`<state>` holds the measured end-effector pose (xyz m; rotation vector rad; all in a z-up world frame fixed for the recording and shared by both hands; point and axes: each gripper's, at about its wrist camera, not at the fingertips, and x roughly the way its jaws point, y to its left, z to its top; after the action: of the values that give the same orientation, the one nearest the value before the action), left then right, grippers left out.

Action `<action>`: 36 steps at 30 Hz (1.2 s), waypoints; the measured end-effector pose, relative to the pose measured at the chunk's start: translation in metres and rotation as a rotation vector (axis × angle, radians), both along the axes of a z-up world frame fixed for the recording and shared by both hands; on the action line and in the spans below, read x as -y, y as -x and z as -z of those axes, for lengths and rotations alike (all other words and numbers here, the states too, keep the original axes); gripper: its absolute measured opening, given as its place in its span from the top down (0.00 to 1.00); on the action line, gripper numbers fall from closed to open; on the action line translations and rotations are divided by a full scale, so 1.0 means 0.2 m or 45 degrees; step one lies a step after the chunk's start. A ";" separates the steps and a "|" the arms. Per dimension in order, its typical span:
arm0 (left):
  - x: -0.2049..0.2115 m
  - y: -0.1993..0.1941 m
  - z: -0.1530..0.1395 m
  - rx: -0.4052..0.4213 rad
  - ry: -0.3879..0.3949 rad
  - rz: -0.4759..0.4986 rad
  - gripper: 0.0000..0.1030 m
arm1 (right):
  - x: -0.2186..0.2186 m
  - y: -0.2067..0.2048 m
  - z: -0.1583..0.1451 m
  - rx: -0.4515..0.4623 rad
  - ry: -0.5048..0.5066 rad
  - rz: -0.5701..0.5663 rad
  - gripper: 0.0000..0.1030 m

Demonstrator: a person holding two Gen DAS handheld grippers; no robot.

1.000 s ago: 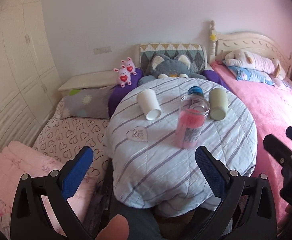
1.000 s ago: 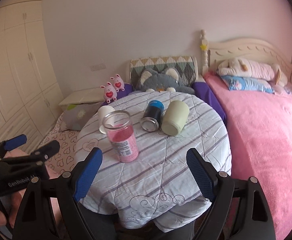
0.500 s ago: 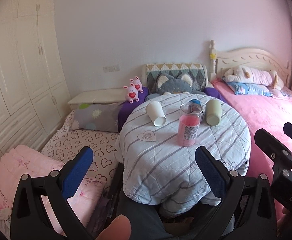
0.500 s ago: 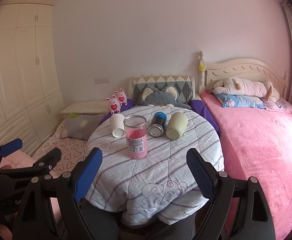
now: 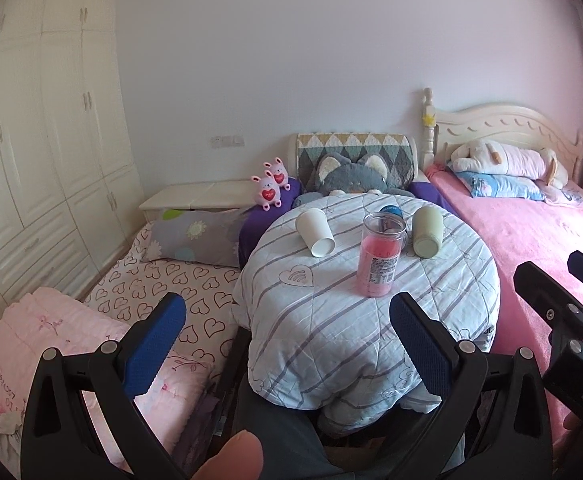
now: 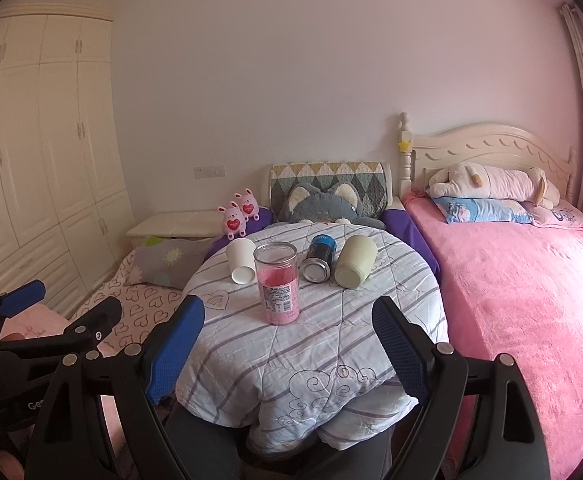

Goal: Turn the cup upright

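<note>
Pulling both grippers back from the counter (image 5: 371,332) over the last second, I now see the whole round, quilt-covered top and much more of the room than before. My left gripper (image 5: 287,340) and right gripper (image 6: 287,336) both hang short of the near edge with their fingers wide apart and nothing between them.

Nothing on top has shifted. I judge I am between moves, with cups still down, so the task is not finished.

The clear jar (image 6: 277,284) of pink stuff stands upright near the centre. Behind it, along the far edge, three things lie on their sides:
- white paper cup (image 6: 241,260), toward the far left
- dark can (image 6: 317,258), in the middle
- pale green cup (image 6: 354,262), to the right, its closed base facing me
</note>
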<state>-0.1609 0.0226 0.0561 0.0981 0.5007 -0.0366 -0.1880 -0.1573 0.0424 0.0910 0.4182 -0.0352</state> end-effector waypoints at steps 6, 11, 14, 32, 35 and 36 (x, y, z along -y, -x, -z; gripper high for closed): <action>0.00 -0.01 0.01 -0.008 0.001 -0.001 0.00 | 0.00 -0.01 0.01 -0.009 0.000 0.006 0.15; 0.01 -0.01 0.03 -0.016 -0.001 0.001 0.00 | 0.00 0.00 0.01 -0.011 -0.002 0.003 0.15; 0.01 -0.01 0.03 -0.018 -0.005 0.001 0.00 | 0.01 0.00 0.02 -0.014 -0.008 -0.001 0.15; 0.02 -0.02 0.05 -0.043 0.004 0.015 0.00 | 0.01 0.00 0.02 -0.018 -0.012 -0.006 0.15; 0.03 -0.02 0.06 -0.048 0.006 0.019 0.00 | 0.01 0.01 0.03 -0.022 -0.012 -0.010 0.15; 0.03 -0.03 0.05 -0.047 0.005 0.018 0.00 | 0.01 0.00 0.03 -0.023 -0.013 -0.010 0.15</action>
<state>-0.1558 0.0175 0.0452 0.0972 0.5368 -0.0533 -0.1881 -0.1595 0.0365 0.0995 0.4369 -0.0258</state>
